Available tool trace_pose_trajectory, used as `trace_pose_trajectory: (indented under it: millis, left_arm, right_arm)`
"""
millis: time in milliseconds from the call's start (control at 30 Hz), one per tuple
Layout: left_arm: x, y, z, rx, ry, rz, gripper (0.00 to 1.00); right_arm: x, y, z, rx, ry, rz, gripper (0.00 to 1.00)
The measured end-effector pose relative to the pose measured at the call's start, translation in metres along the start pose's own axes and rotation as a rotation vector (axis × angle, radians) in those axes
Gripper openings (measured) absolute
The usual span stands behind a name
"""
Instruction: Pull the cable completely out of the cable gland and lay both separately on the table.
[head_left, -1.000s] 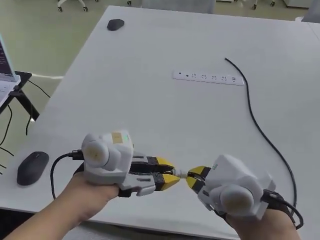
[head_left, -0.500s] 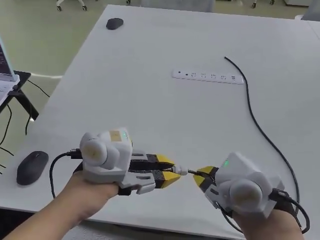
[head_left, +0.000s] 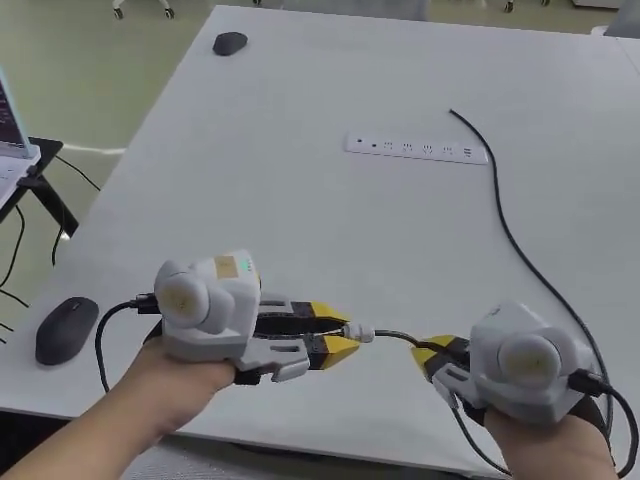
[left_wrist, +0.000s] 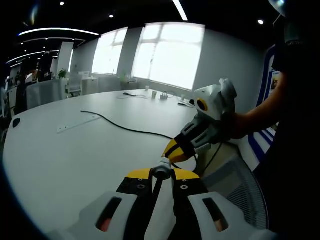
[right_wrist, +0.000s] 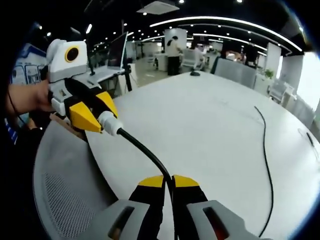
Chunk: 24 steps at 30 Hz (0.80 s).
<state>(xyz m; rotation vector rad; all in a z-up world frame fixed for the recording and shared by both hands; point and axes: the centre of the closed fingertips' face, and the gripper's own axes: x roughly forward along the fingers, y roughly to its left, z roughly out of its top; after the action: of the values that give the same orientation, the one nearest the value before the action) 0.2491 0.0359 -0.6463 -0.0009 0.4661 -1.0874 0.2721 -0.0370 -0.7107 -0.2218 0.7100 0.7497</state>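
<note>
Near the table's front edge, my left gripper (head_left: 343, 338) is shut on a small white cable gland (head_left: 359, 333). A thin black cable (head_left: 392, 337) runs from the gland rightward into my right gripper (head_left: 432, 352), which is shut on it. In the left gripper view the gland (left_wrist: 162, 169) sits pinched between the yellow jaw tips of the left gripper (left_wrist: 161, 175), with the right gripper (left_wrist: 196, 136) beyond. In the right gripper view the cable (right_wrist: 143, 148) arcs from the right gripper (right_wrist: 168, 181) up to the gland (right_wrist: 110, 123) at the left gripper (right_wrist: 85, 112). The cable's end stays inside the gland.
A white power strip (head_left: 416, 151) lies at mid-table with a long black cord (head_left: 520, 250) curving down the right side. One black mouse (head_left: 66, 328) rests at the front left corner, another mouse (head_left: 230, 43) at the far edge. The white table (head_left: 250, 190) spreads out ahead.
My right gripper has moved right, away from the left one. The gap between them has widened and a longer stretch of black cable shows past the gland. The left gripper stays put.
</note>
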Motion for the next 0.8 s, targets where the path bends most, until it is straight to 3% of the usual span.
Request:
trace_pose_trajectory:
  millis: [200, 567, 633, 733, 800]
  left_arm:
    - [0.0, -0.001, 0.001, 0.006, -0.002, -0.001, 0.15]
    - [0.0, 0.0, 0.001, 0.011, 0.0, -0.002, 0.15]
    - [-0.001, 0.0, 0.001, 0.008, -0.002, -0.001, 0.15]
    - [-0.001, 0.002, 0.001, 0.006, -0.002, 0.009, 0.15]
    - [-0.002, 0.005, 0.002, -0.01, -0.009, 0.014, 0.15]
  right_arm:
    - [0.004, -0.005, -0.011, 0.119, 0.009, -0.002, 0.0]
    - [0.004, -0.001, -0.013, 0.144, 0.011, 0.008, 0.0]
    - [0.004, 0.0, -0.012, 0.135, 0.005, 0.013, 0.0]
    - [0.002, 0.0, -0.011, 0.019, 0.0, -0.005, 0.0]
    - [0.001, 0.001, -0.011, 0.033, -0.003, -0.001, 0.0]
